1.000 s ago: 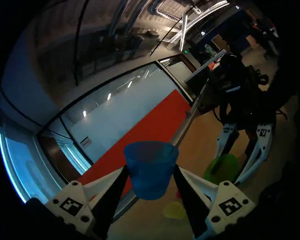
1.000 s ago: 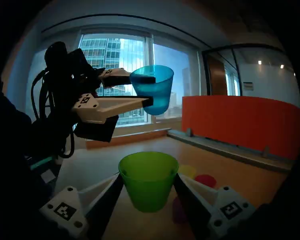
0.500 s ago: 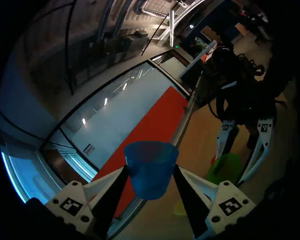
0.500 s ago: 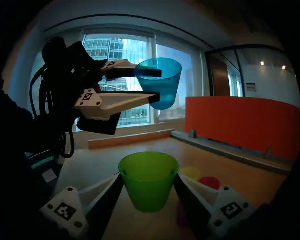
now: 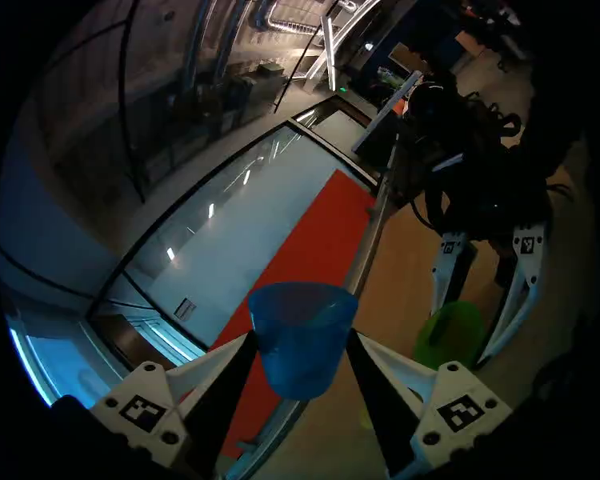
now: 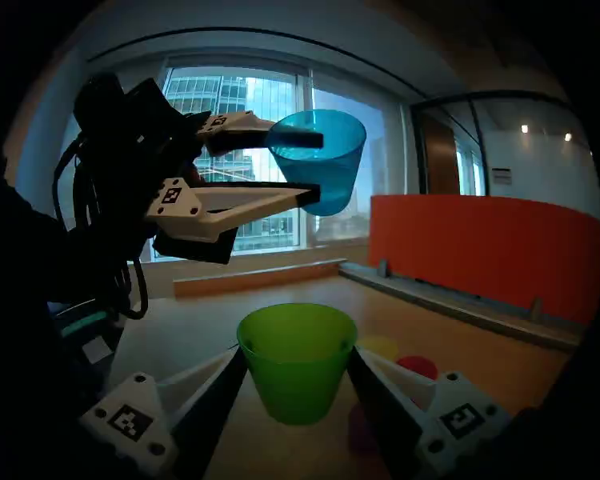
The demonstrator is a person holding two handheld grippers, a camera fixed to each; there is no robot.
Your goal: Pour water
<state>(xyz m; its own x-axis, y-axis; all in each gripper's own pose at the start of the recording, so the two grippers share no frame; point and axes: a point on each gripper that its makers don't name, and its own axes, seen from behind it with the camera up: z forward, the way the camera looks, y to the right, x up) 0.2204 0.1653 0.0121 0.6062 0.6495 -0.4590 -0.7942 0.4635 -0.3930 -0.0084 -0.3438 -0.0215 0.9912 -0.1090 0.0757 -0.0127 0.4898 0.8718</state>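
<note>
In the left gripper view, the left gripper (image 5: 302,342) pinches the blue cup (image 5: 302,356) between both fingers, which are spread only as wide as the cup's middle wall, below the rim. The cup looks like thin, smooth, tapered plastic: light, a little slippery, and likely to bow if squeezed hard. That mid-wall grip suits it, since the taper keeps it from sliding down. Whether there is water inside cannot be told. Farther off over the table (image 5: 396,280), the right gripper (image 5: 482,316) holds the green cup (image 5: 452,332).

In the right gripper view, the right gripper (image 6: 298,364) closes on the green cup (image 6: 298,372) the same way, with both fingers on its sides at mid-height and the mouth up and open. It sits low over the table's (image 6: 212,324) near part; contact with the surface cannot be told. The blue cup (image 6: 320,164) hangs in the air above and beyond it, close to upright, clamped by the left gripper (image 6: 312,166). Small coloured discs (image 6: 416,366) lie on the table just behind the green cup.
</note>
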